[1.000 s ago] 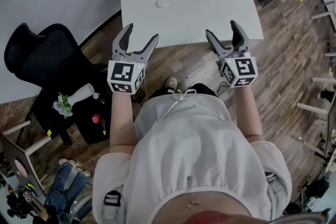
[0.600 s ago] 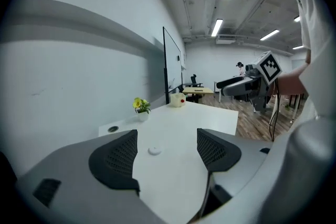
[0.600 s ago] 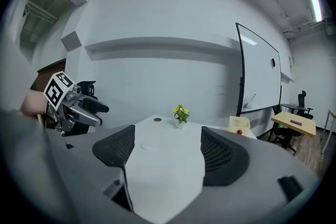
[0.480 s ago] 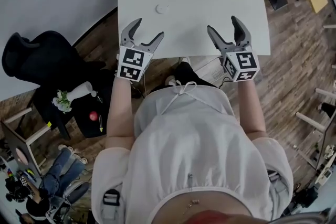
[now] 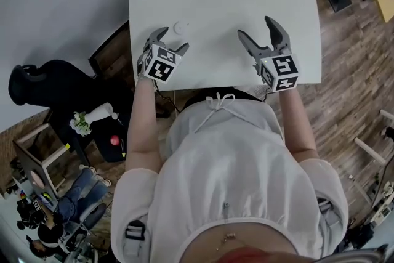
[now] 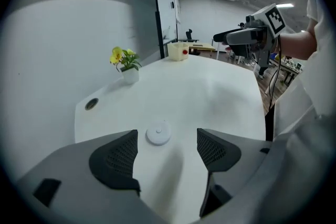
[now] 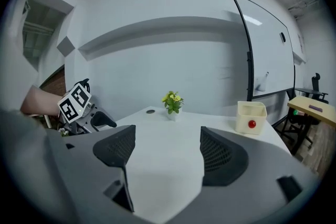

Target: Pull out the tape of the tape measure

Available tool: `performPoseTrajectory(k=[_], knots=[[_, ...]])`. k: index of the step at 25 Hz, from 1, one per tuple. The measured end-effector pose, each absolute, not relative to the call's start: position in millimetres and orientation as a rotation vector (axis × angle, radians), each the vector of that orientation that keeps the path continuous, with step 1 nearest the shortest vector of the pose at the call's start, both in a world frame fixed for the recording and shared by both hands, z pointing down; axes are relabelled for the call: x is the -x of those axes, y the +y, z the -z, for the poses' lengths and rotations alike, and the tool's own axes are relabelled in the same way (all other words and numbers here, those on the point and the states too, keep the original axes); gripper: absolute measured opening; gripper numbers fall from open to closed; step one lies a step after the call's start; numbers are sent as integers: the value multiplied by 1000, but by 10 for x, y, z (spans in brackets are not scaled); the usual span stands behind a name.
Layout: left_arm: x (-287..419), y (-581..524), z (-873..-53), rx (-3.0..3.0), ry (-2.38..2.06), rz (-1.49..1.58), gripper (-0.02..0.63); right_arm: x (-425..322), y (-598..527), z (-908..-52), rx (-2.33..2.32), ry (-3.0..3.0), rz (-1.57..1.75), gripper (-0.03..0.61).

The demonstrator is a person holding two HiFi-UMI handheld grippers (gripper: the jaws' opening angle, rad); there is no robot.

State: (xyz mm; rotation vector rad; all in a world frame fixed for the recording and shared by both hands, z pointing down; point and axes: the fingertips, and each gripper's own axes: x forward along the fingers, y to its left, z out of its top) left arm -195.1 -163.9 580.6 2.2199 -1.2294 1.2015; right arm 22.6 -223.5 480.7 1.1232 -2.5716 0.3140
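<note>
While left tool (image 5: pixel 173 37), right tool (image 5: pixel 255 28) gape empty, tape measure (image 6: pixel 158 134): small round white disc.

Head view looks steeply down from above the person onto the whole white table (image 5: pixel 228 3). The camera on the left gripper (image 5: pixel 174 38) sits low over the table's left part, facing far and right; that on the right gripper (image 5: pixel 255 28) faces far and left. Both take in the flower pot (image 6: pixel 128 72) and the cream box (image 6: pixel 178 51).
</note>
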Motion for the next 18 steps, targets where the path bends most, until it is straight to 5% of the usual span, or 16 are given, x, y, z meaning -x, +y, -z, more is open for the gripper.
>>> performPoseTrajectory(k=[11, 18], knots=[[1921, -2044, -6366, -2048, -1023, -1350, 351, -407, -2741, -5128, -1065, -2561, -398, 382], [1900, -2012, -6375, -2026, -972, -1305, 288, -425, -2848, -5188, -1045, -2575, -412, 376]])
